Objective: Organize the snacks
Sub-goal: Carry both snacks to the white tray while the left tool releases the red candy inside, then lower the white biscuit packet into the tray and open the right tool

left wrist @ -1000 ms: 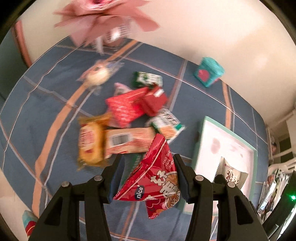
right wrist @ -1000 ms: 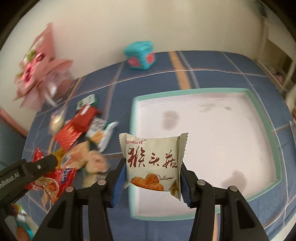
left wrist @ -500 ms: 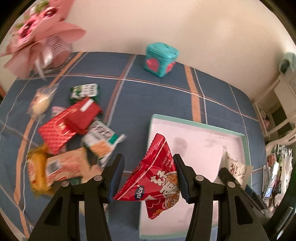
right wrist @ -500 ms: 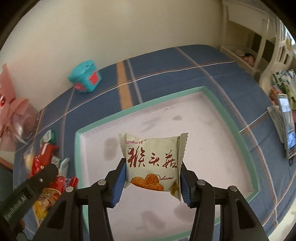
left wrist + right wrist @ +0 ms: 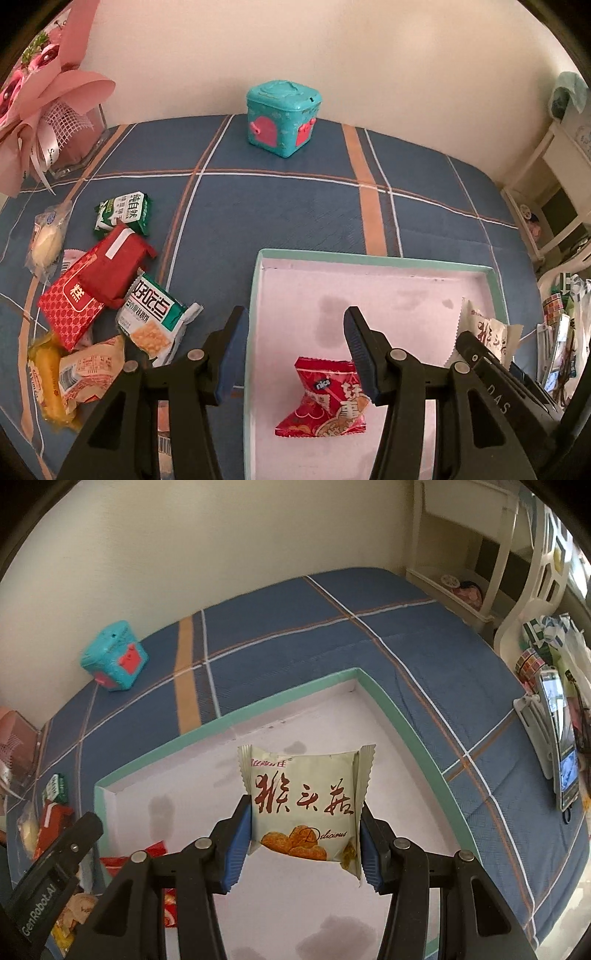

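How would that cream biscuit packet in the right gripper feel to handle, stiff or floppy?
Probably light and puffy: the cream packet stands upright between the pads of the right gripper without sagging. Its crimped side flaps look thin and floppy. The biscuits pictured on it suggest brittle contents, so a hard squeeze could well crush them.

Soft dim daylight, sharp focus, heavy fisheye warp, dark corners.

Red snack packet (image 5: pixel 325 400) lying in tray (image 5: pixel 369 258), cream biscuit packet (image 5: pixel 304 806) held upright above tray
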